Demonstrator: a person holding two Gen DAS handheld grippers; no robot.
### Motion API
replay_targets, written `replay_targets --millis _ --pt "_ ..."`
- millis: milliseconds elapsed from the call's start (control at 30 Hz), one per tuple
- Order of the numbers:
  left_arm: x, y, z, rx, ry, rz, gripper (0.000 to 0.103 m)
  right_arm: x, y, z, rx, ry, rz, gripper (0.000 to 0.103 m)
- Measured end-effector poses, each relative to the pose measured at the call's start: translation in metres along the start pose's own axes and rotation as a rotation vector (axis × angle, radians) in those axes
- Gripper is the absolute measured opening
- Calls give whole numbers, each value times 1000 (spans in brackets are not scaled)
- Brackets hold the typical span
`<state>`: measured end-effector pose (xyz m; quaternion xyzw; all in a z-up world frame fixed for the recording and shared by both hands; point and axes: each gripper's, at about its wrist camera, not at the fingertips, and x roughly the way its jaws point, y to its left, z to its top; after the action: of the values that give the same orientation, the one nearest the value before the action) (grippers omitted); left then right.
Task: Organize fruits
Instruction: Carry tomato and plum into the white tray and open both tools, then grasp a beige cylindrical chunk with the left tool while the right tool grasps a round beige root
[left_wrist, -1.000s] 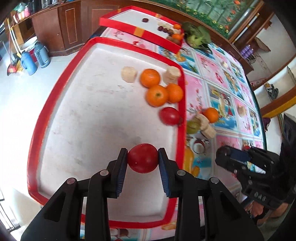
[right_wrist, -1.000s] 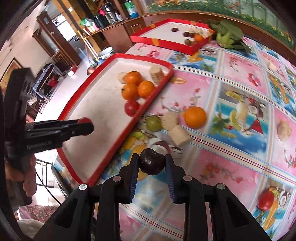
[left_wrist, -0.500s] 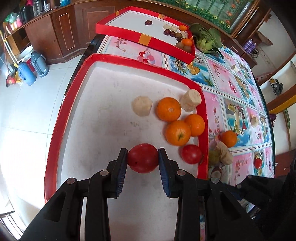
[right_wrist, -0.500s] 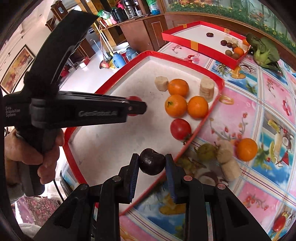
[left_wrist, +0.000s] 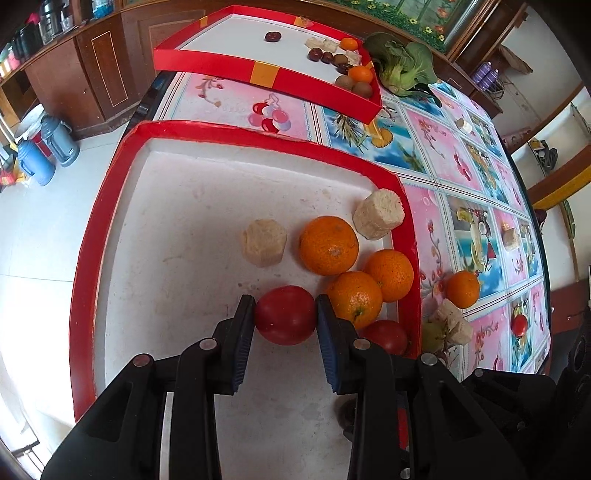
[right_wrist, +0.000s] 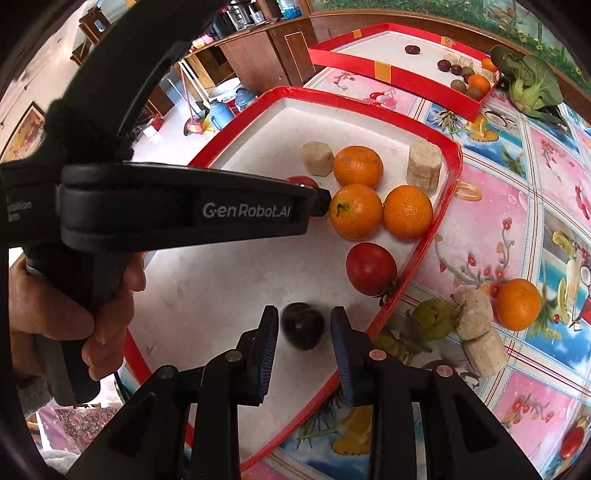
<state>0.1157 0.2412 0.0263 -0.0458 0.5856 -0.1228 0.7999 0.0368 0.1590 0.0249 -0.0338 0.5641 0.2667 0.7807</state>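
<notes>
My left gripper (left_wrist: 285, 319) is shut on a red tomato (left_wrist: 285, 314) and holds it low over the near red-rimmed white tray (left_wrist: 110, 206), beside three oranges (left_wrist: 328, 245). In the right wrist view my right gripper (right_wrist: 303, 326) is open over the same tray (right_wrist: 436, 229). A dark plum (right_wrist: 303, 325) sits blurred between its fingers with gaps on both sides. A second red tomato (right_wrist: 371, 268) lies by the tray's right rim. The left gripper's body (right_wrist: 184, 210) crosses the right wrist view.
Two pale banana chunks (left_wrist: 264, 242) lie in the near tray. On the patterned tablecloth right of it lie an orange (right_wrist: 517, 303), a green fruit (right_wrist: 434, 319) and more chunks (right_wrist: 476, 314). A second red tray (left_wrist: 266, 77) with fruit and leafy greens (left_wrist: 402, 66) stand farther back.
Both grippers have moved forward over the near tray. My right gripper has opened and the dark plum has left its pads. My left gripper has brought the tomato up beside the oranges.
</notes>
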Motion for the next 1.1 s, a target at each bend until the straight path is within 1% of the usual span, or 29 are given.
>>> replay_targets --millis 267,467,533,567,600,633,733,800,900,1000,1100 --pt "2 1 4 10 -1 0 31 9 -2 5 2 4 -26 30" --pt "0 1 3 -5 7 3 31 2 -2 4 -3 -15 -20 31" --pt "-4 3 1 -14 -3 9 44 -5 -5 1 -1 -29 -15 34" --pt "-7 5 0 -19 -10 9 48 -9 -7 -1 3 -35 -14 36" --pt "-10 6 -2 -26 -17 3 53 -13 -9 -2 11 -43 -9 39" --pt "-13 8 -4 -33 -24 1 55 -17 -13 -5 24 -53 1 39" --pt "-20 9 -9 -46 -34 6 56 -29 -21 -10 53 -72 5 44" --pt "-24 9 -14 -54 -41 10 56 -37 -27 -15 71 -82 12 44" --pt "-32 7 -24 -80 -56 3 63 -48 -39 -22 106 -94 12 46" --pt "-36 1 -33 -90 -62 -5 63 -59 -57 -33 153 -107 1 47" --pt "-38 -11 -40 -84 -62 -24 63 -68 -80 -51 229 -110 -16 47"
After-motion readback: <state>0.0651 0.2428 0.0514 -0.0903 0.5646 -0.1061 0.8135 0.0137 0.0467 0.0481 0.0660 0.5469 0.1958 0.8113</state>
